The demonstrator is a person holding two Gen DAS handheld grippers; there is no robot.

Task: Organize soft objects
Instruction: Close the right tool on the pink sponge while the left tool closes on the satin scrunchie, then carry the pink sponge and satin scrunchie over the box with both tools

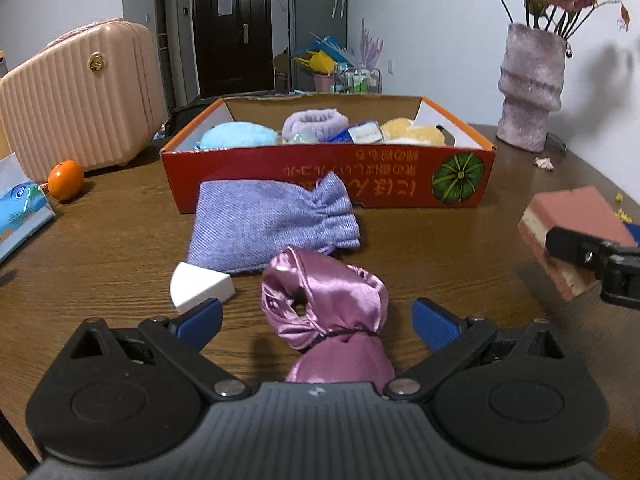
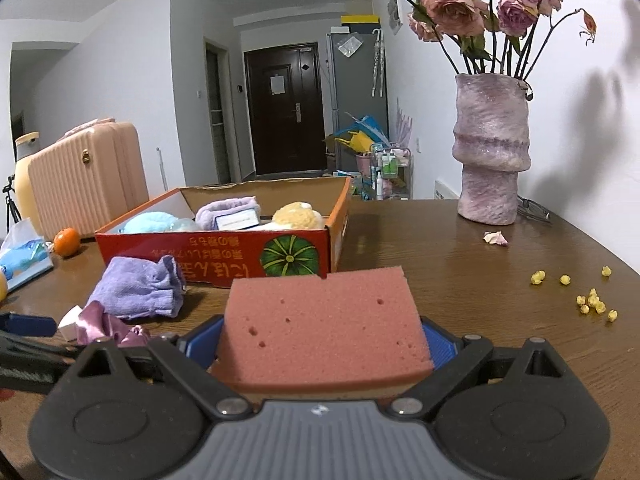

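Nearest, the left gripper [image 1: 316,322] stands with jaws spread wide, a shiny pink satin scrunchie-like bundle [image 1: 332,312] lying on the brown wooden table [image 1: 100,280] between its blue pads [image 1: 200,320], neither pad touching it. Just left of the bundle sits a white wedge-shaped makeup sponge [image 1: 200,286]. Beyond both lies a lavender knit drawstring pouch [image 1: 268,226], its far edge close against the front wall of the red cardboard box [image 1: 320,176].

Right gripper [image 2: 322,340]: jaws pressed against the two sides of a thick rectangular pink foam sponge [image 2: 324,328] (pale layer visible beneath the pink top), held above the table, short of the box.

Inside the box: a fluffy light-blue item [image 1: 238,136], a lavender plush band [image 1: 316,122], a fuzzy yellow item [image 1: 412,132].

Farther off: an orange fruit [image 1: 66,180] left, a peach ribbed hard case [image 1: 76,96] behind it, a mottled purple vase [image 2: 492,152] of dried roses right.
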